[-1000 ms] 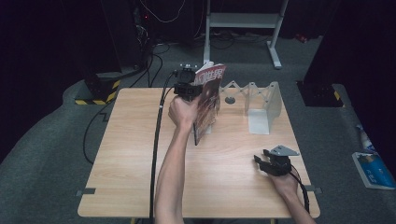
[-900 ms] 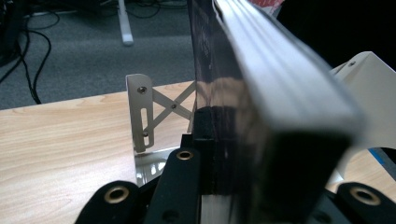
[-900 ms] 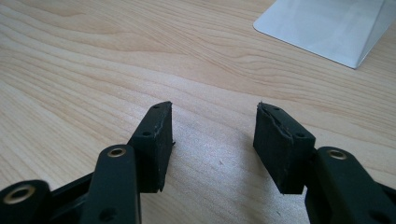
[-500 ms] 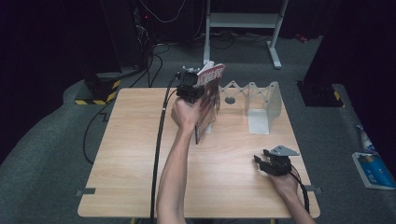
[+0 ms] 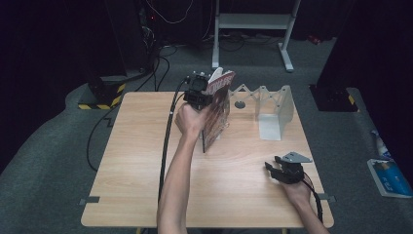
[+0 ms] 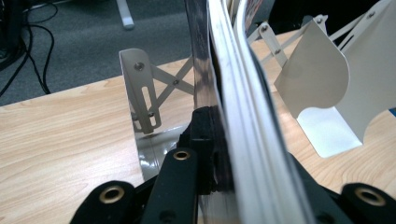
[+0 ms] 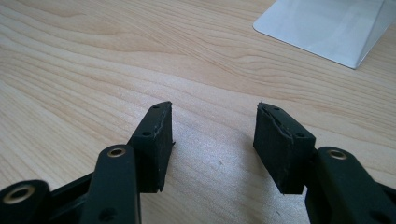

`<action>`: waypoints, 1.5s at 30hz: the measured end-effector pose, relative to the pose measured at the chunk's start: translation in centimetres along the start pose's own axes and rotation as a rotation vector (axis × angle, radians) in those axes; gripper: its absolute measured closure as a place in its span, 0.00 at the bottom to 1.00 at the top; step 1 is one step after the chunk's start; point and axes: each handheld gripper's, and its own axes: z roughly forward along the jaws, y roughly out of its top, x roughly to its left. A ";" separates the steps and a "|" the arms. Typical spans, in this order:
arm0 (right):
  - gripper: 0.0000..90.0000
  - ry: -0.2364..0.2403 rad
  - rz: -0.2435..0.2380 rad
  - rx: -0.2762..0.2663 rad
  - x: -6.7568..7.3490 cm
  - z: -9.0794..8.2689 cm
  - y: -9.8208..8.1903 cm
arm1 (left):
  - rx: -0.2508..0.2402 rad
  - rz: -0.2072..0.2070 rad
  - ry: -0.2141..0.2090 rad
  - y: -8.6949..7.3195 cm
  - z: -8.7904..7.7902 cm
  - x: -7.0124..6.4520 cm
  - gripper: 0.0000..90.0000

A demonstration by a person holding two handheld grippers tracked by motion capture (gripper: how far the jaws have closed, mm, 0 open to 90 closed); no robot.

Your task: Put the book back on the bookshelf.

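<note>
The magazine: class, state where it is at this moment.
In the high view the magazine stands upright near the table's far edge, clamped in the left tongs, just left of the white expanding rack.

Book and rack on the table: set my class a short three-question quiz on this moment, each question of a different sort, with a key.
1. True or false: the left gripper is clamped on the book.
2. Multiple choice: how does the book stand? A flat on the table; B upright, its lower edge at the table; C inside the rack.
3. Fill in: the fingers of the right gripper stand apart, and between them is nothing except the ____.

Key:
1. True; the left gripper view shows its fingers pressed on the cover.
2. B
3. table
</note>
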 end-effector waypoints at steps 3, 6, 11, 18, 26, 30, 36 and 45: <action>0.52 0.000 0.000 0.002 0.0 0.0 0.0 | 0.026 0.009 -0.003 0.1 -0.2 -0.1 0.90; 0.52 0.000 0.000 0.001 0.0 0.0 0.0 | 0.052 0.009 -0.009 0.2 -0.4 -0.1 0.90; 0.52 0.001 -0.003 0.001 0.0 0.0 0.0 | 0.104 -0.006 -0.016 0.4 -0.7 -0.1 0.90; 0.52 0.001 -0.005 0.002 0.0 0.0 0.0 | 0.155 -0.012 -0.035 0.6 -1.1 -0.1 0.89; 0.52 0.001 -0.005 0.001 0.0 0.0 0.0 | 0.148 -0.028 -0.052 0.4 -1.4 0.2 0.93; 0.52 0.001 -0.005 0.001 0.0 0.0 0.0 | 0.124 -0.062 -0.061 0.3 -1.3 0.7 0.93; 0.52 0.000 -0.002 0.001 0.1 0.0 0.0 | 0.082 -0.094 -0.061 0.3 -1.1 1.0 0.93; 0.52 0.001 -0.002 0.001 0.0 0.0 0.0 | 0.027 -0.101 -0.034 0.1 -0.6 0.5 0.93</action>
